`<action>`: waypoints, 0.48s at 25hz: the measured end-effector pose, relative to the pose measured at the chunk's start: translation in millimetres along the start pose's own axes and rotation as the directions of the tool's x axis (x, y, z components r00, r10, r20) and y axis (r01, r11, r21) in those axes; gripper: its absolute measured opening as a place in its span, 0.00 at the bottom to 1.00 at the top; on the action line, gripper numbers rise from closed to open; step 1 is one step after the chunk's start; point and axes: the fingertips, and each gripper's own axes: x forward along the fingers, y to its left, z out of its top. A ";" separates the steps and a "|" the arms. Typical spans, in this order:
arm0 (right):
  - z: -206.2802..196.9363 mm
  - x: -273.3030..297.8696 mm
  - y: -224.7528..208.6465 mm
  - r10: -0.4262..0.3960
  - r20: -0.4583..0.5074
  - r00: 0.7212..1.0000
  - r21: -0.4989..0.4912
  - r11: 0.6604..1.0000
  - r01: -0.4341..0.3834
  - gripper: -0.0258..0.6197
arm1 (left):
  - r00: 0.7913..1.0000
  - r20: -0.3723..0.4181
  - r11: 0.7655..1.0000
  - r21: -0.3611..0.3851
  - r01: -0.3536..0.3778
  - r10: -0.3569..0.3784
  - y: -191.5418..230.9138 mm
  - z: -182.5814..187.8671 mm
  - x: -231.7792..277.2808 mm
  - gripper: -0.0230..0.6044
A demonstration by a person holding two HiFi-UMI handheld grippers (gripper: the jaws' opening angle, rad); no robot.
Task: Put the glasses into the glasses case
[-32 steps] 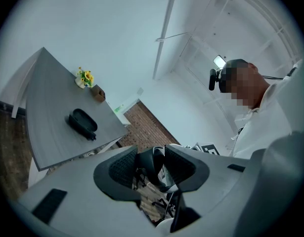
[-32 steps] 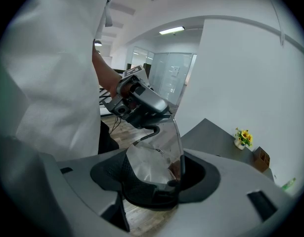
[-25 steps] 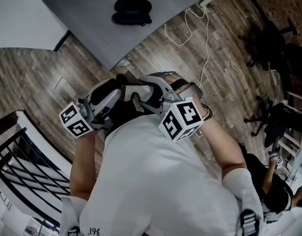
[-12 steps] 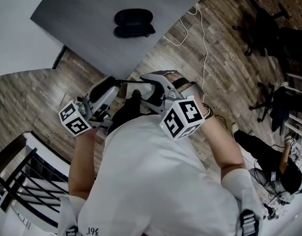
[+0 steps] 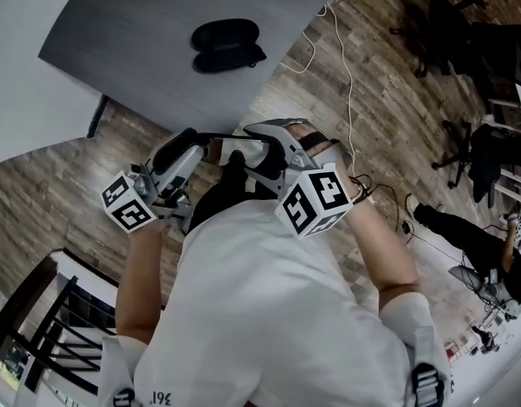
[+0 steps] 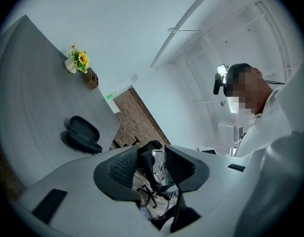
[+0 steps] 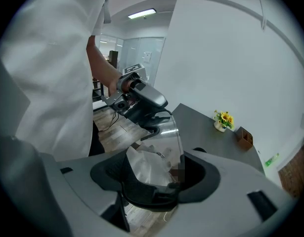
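**A:** Head view: the glasses (image 5: 233, 149) hang over the floor (image 5: 328, 100) between the left claw (image 5: 195, 147) and right claw (image 5: 258, 142), short of the table (image 5: 141, 75) carrying the open case (image 5: 228, 44).

**B:** Left gripper view: the left claw pinches a dark frame end. Only the right gripper view shows its claw clamped across a clear lens (probably light and brittle; I'd grip the rim).

1. Dark grey matte tabletop (image 5: 141, 24) offered open surface on all sides of the open black oval glasses case (image 5: 228, 45).
2. A white vase of yellow flowers (image 6: 78, 59) and a brown wooden box (image 6: 91, 78) stood at the table's far end, well apart from the case.
3. A white cable (image 5: 351, 83) trailed over the wood-plank floor (image 5: 387, 117) beside the table.
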 end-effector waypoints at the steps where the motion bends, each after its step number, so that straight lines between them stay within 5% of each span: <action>1: -1.6 -0.8 -1.1 0.000 -0.001 1.000 0.002 1.000 0.000 0.48 | 1.000 0.000 1.000 0.000 0.000 0.000 -0.2 0.2 1.4 0.30; 12: -22.5 2.1 -28.9 0.078 0.025 0.997 -0.062 0.995 -0.076 0.48 | 0.995 0.058 0.997 -0.004 -0.079 0.079 11.2 5.5 24.3 0.30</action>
